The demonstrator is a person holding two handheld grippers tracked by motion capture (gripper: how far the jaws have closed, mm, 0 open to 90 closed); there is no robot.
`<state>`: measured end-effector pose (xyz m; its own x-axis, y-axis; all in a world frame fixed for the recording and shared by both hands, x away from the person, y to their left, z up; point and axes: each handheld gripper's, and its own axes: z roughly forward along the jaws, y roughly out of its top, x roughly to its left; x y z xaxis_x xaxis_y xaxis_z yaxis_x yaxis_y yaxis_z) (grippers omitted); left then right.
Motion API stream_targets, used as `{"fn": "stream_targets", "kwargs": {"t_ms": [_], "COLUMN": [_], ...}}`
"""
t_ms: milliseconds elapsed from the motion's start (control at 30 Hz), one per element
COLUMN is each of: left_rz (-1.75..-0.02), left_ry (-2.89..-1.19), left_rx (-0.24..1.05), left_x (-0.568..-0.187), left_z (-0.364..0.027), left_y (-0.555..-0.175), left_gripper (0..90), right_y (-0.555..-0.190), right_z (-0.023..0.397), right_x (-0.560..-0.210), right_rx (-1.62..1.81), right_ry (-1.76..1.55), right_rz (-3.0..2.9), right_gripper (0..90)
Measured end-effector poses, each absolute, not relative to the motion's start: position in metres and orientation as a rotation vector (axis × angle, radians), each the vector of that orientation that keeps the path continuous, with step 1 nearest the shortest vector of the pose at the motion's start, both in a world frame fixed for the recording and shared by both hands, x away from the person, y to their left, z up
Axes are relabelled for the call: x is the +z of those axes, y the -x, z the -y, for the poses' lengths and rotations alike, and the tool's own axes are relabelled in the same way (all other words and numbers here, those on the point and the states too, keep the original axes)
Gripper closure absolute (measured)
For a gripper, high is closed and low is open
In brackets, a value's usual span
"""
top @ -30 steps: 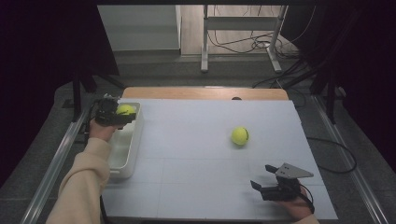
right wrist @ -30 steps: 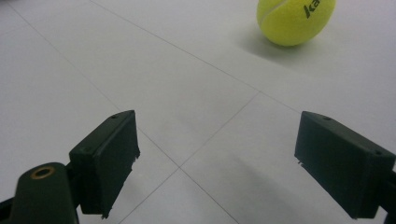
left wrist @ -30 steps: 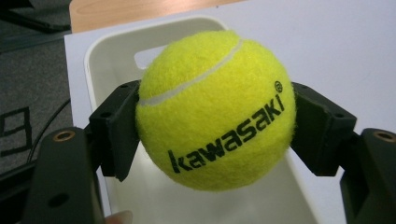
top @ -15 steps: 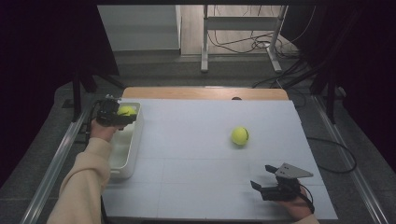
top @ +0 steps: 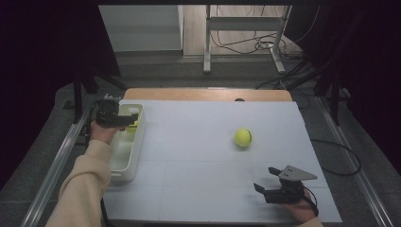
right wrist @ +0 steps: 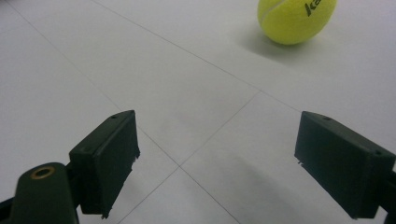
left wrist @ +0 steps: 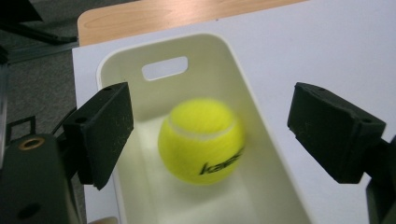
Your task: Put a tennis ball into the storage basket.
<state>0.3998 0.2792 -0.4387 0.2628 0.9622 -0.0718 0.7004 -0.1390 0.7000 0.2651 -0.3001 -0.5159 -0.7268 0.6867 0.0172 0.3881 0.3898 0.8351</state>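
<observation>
My left gripper (top: 124,119) hangs over the far end of a white bin (top: 124,156) at the table's left edge. Its jaws have just been opening, and in the left gripper view the left gripper (left wrist: 212,112) stands open. A yellow tennis ball (left wrist: 201,140) lies blurred between and below its jaws inside the bin (left wrist: 243,60), touched by neither pad. In the high view that ball (top: 134,125) peeks out beside the gripper. A second tennis ball (top: 243,137) rests on the white table top, right of centre. My right gripper (top: 264,178) sits open near the front right, well short of that second ball (right wrist: 296,18).
The white table sheet (top: 198,156) has a wooden strip (top: 203,93) along its far edge. Metal rails run down both sides of the table. Cables and a stand's legs lie on the floor beyond.
The left gripper's jaws have parted and the ball that they held has dropped from between them into the bin. The right hand has stayed where it was.
</observation>
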Motion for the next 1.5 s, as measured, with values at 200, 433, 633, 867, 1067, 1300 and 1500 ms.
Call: {"fn": "stream_targets", "kwargs": {"t_ms": [200,433,633,867,1067,1300,1500], "left_rz": [-1.455,-1.389,-1.357,-1.295,-1.243,-1.194,-1.155], "left_ry": [-1.886,-1.870,-1.837,-1.819,-1.813,-1.795,-1.790], "left_rx": [0.524,0.489,0.465,0.461,0.455,0.447,0.435], "left_x": [-0.434,-0.431,-0.427,-0.423,-0.420,-0.414,-0.412], "left_z": [-0.278,-0.273,-0.274,-0.270,-0.264,-0.260,-0.253], "left_y": [-0.392,-0.380,-0.373,-0.356,-0.341,-0.329,-0.318], "left_gripper": [14.4,14.2,14.3,14.6,14.7,15.1,15.2], "right_y": [-0.265,-0.265,-0.265,-0.265,-0.265,-0.265,-0.265], "right_z": [0.300,0.300,0.300,0.300,0.300,0.300,0.300], "right_x": [-0.516,-0.515,-0.515,-0.515,-0.515,-0.515,-0.515], "right_rx": [1.261,1.253,1.253,1.254,1.251,1.251,1.262], "right_ry": [-0.936,-0.936,-0.938,-0.941,-0.938,-0.941,-0.945], "right_rz": [-2.321,-2.321,-2.319,-2.314,-2.316,-2.314,-2.311], "right_gripper": [13.8,13.8,13.8,13.8,13.8,13.8,13.8]}}
